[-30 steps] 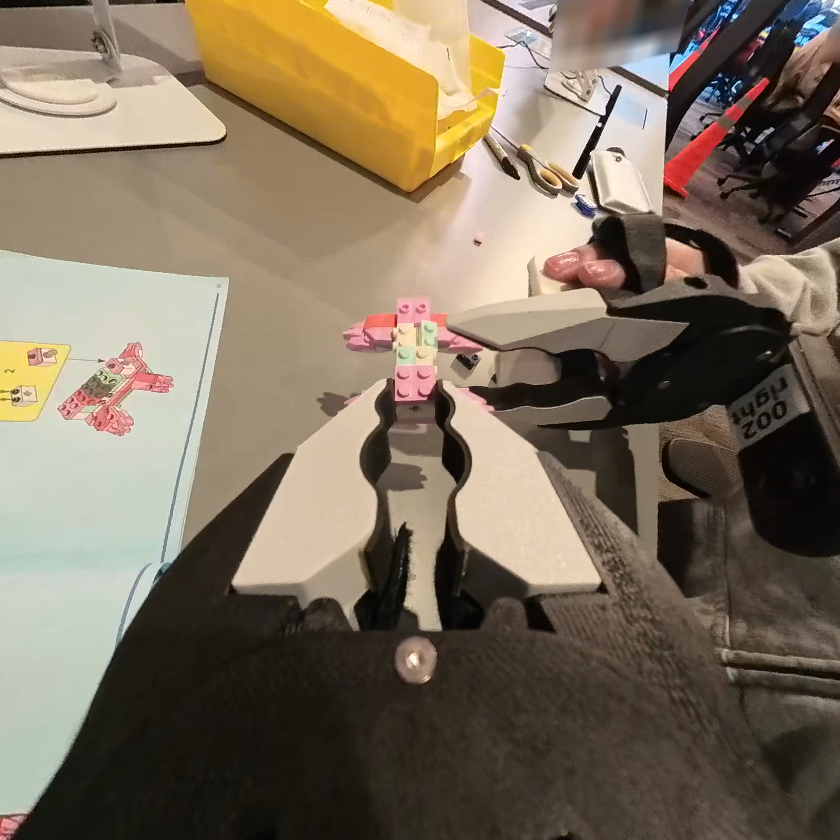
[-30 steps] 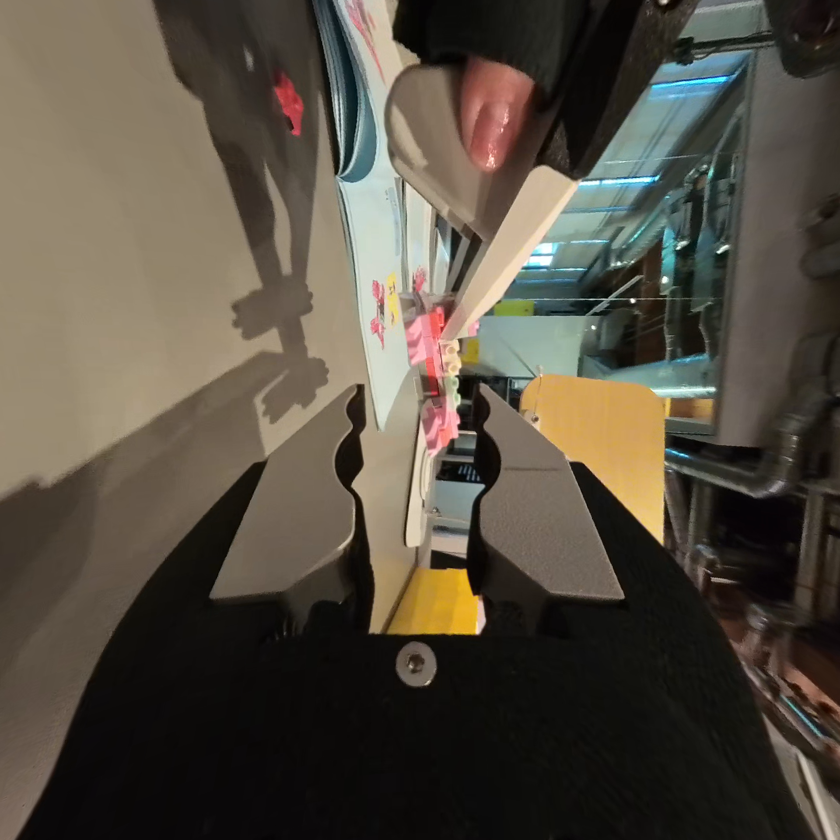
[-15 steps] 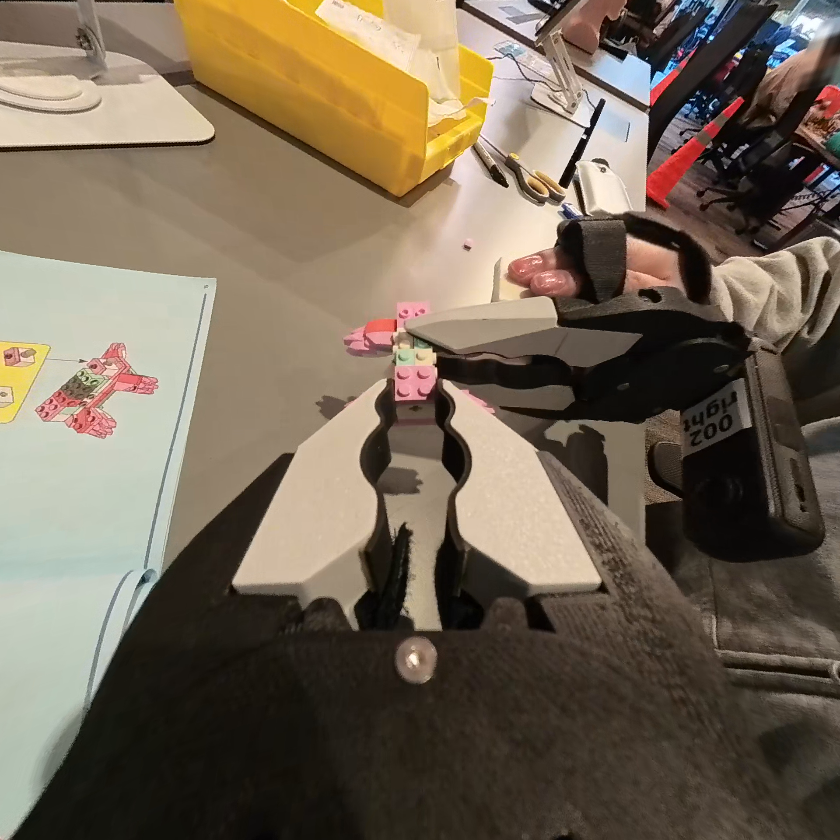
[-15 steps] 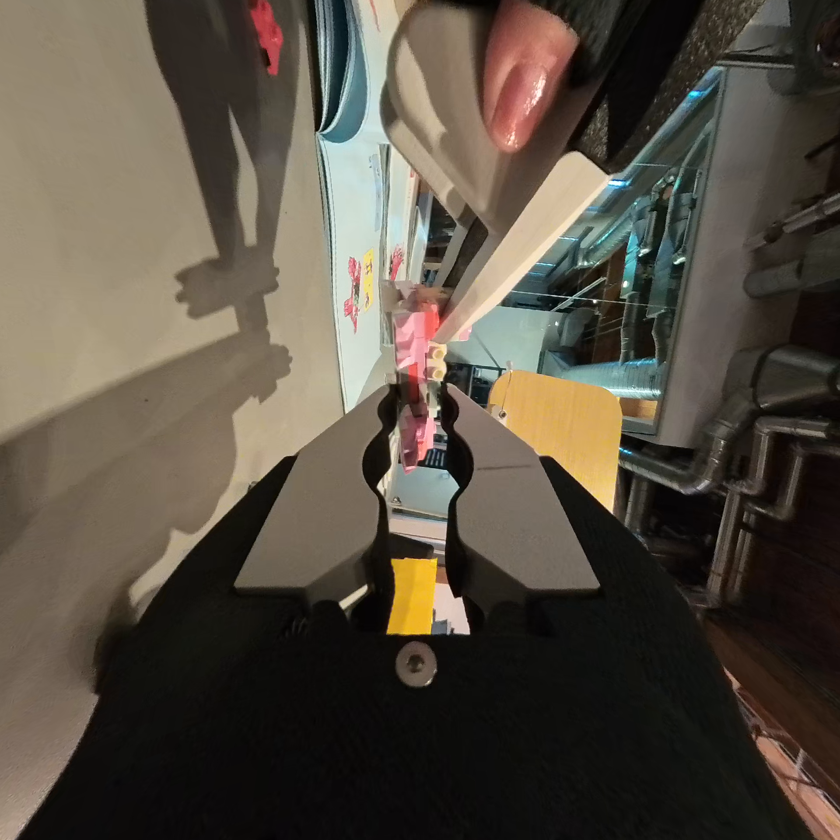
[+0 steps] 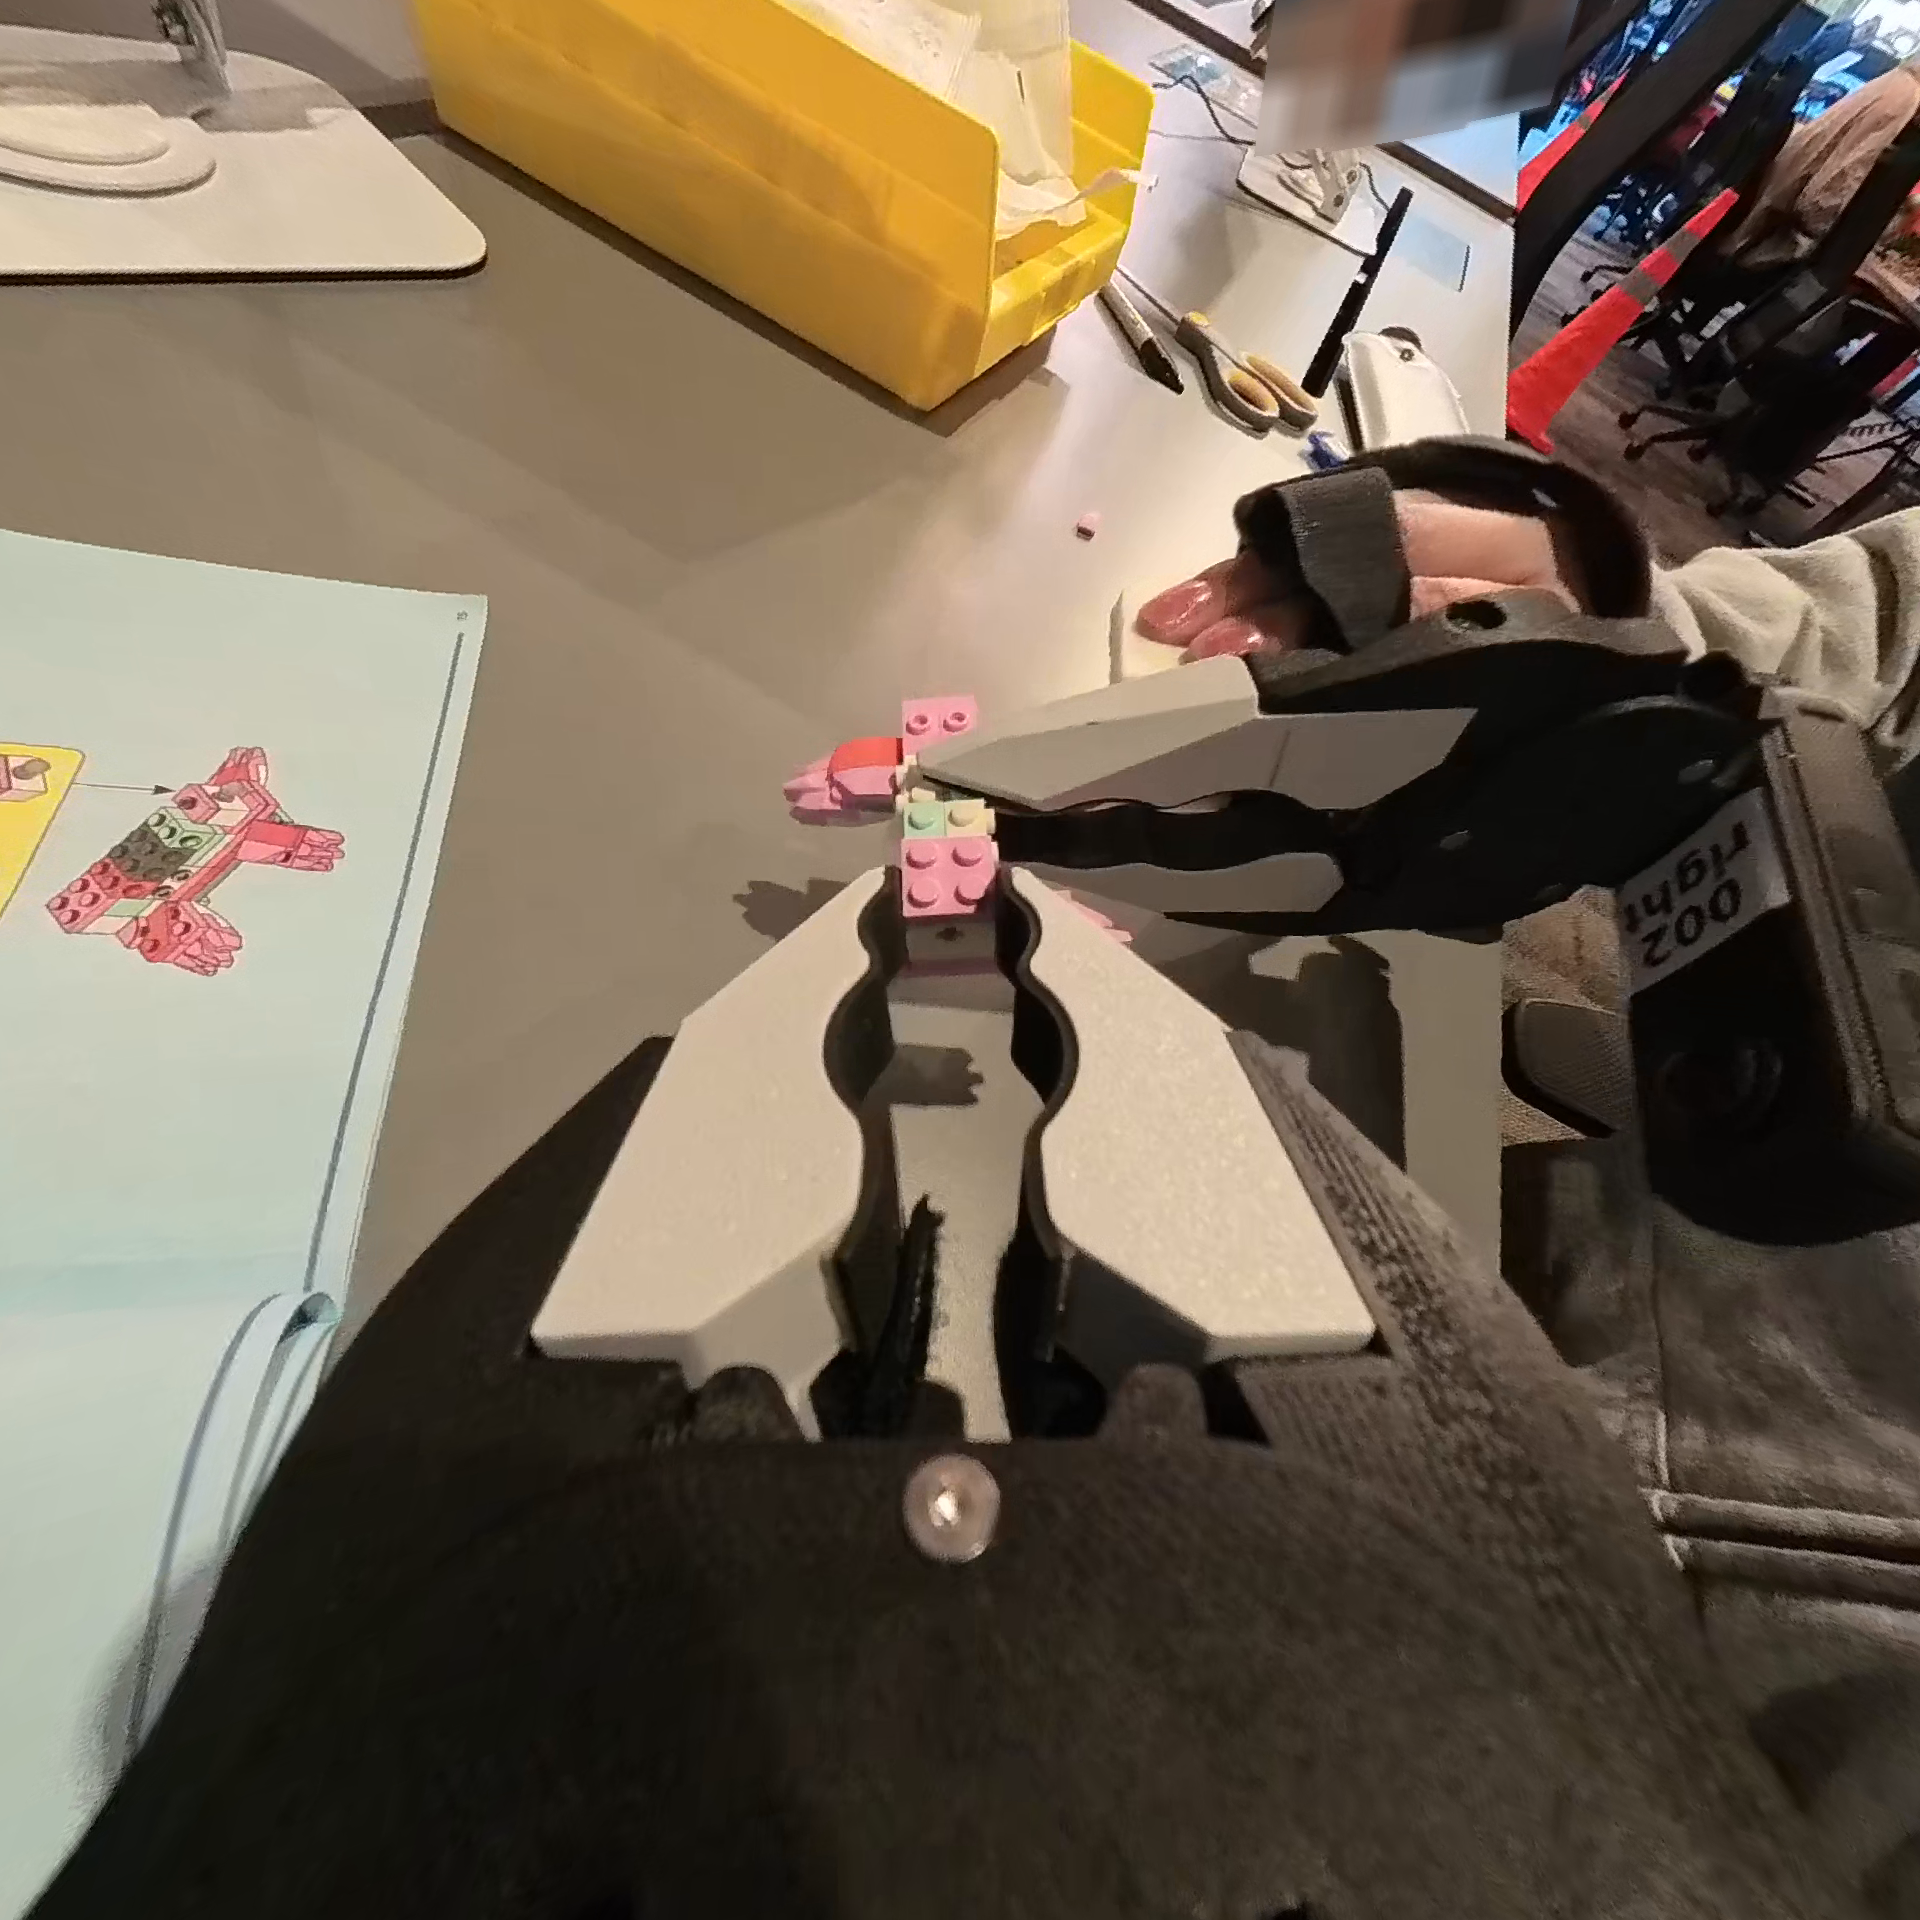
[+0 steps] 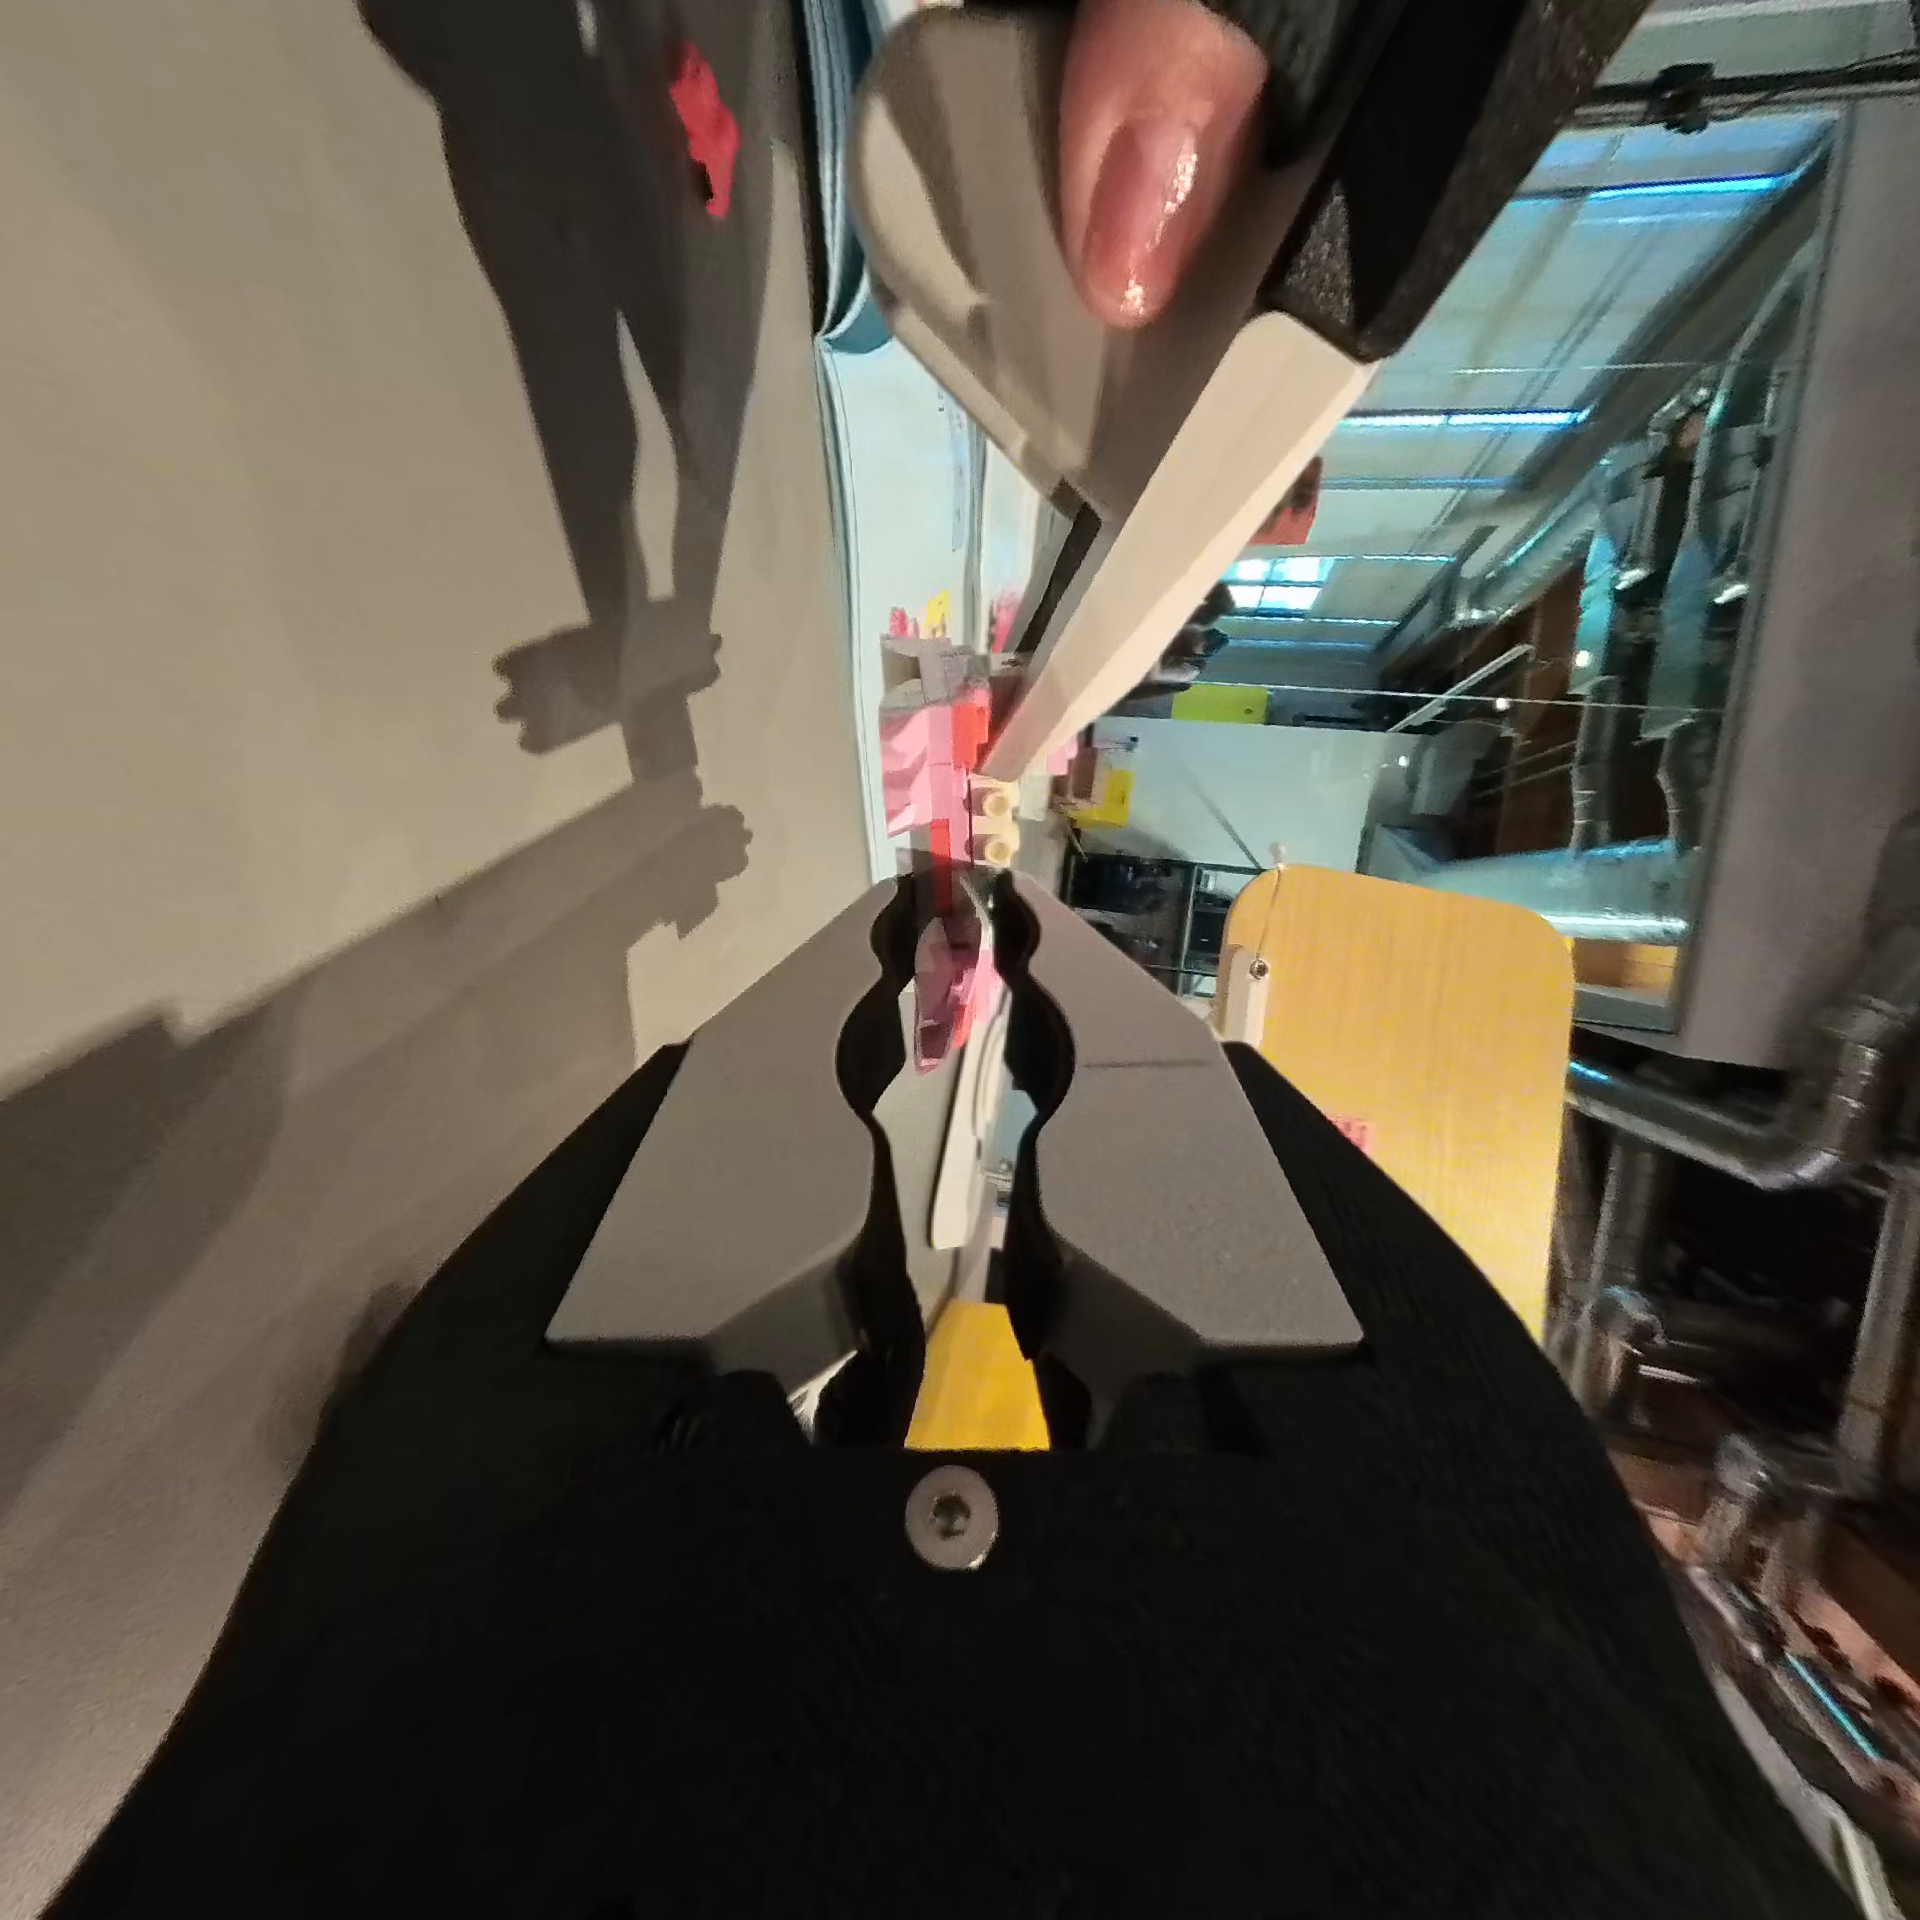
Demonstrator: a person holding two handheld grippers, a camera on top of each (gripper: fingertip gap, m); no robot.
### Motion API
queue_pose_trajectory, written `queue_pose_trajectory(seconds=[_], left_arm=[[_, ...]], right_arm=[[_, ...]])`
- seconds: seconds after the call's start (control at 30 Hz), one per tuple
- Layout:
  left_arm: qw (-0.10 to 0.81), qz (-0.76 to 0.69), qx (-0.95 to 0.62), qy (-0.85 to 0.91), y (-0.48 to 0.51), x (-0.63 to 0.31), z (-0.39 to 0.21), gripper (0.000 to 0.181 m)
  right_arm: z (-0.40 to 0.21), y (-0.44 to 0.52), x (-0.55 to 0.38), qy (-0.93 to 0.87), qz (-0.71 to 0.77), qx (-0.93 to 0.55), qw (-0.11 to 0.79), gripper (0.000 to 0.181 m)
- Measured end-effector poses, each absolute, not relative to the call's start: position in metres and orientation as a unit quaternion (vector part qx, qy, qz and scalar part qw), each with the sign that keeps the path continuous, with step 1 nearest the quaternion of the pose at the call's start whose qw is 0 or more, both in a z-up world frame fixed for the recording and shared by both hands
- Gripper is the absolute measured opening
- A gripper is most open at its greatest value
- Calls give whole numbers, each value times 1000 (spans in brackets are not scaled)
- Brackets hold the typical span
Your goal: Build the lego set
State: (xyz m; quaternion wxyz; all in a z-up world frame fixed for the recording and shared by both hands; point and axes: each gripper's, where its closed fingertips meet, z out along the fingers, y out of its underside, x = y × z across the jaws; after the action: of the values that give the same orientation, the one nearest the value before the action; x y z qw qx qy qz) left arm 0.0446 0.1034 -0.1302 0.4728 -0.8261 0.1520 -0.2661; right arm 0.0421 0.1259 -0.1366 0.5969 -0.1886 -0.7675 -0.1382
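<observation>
A small pink, red, mint and cream lego model (image 5: 943, 871) is held just above the grey table (image 5: 582, 499). My left gripper (image 5: 945, 904) is shut on its near pink end. My right gripper (image 5: 956, 805) comes in from the right, rolled on its side, and is shut across the model's middle from above and below. In the right wrist view the right gripper (image 6: 951, 883) pinches the model (image 6: 920, 769) edge-on. The left gripper's pale finger (image 6: 1143, 582) reaches the model from above, with a person's fingertip on it. The model's underside is hidden.
An open light-blue instruction booklet (image 5: 208, 935) lies at the left. A yellow bin (image 5: 779, 177) stands at the back, with scissors (image 5: 1236, 374) and a marker beside it. A tiny pink piece (image 5: 1088, 523) lies loose. A white stand base (image 5: 208, 197) is far left. Only a small space, under 4 cm, lies between the two pairs of fingers. Both grippers' tips are roughly 30 centimeters from the tiny pink piece (image 5: 1088, 523).
My right gripper was open beside the model. It has moved in from the right and shut on the model's middle. The left gripper has kept its hold.
</observation>
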Motion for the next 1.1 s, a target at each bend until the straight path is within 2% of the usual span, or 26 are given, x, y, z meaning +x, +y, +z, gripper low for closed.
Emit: queue_pose_trajectory(seconds=[0.17,0.23,0.27,0.3,0.33,0.37,0.47,0.57,0.67,0.93,1.1], left_arm=[[477,-270,-823,151,104,45,-132,16],[477,-273,-821,154,102,46,-132,16],[478,-278,-819,154,101,46,-131,16],[478,-278,-818,155,100,45,-132,16],[478,-266,-822,159,99,42,-135,16],[478,-256,-823,168,97,40,-138,16],[474,-241,-824,196,90,39,-147,16],[467,-230,-817,249,82,45,-155,16],[454,-203,-818,289,78,50,-163,16],[444,-208,-803,338,69,68,-171,16],[451,-214,-797,341,67,69,-170,16]], right_arm=[[-138,126,43,-769,-129,-195,595,12],[-142,122,43,-770,-81,-221,593,13],[-143,117,45,-773,-38,-242,585,21],[-141,112,47,-774,10,-267,574,43],[-137,108,51,-769,52,-294,565,54],[-130,107,56,-762,87,-317,558,55],[-121,119,77,-745,168,-383,519,43],[-147,138,102,-742,246,-482,397,35],[-170,137,124,-733,317,-531,283,44],[-187,122,151,-752,347,-526,196,21],[-191,121,152,-757,341,-522,195,9]])
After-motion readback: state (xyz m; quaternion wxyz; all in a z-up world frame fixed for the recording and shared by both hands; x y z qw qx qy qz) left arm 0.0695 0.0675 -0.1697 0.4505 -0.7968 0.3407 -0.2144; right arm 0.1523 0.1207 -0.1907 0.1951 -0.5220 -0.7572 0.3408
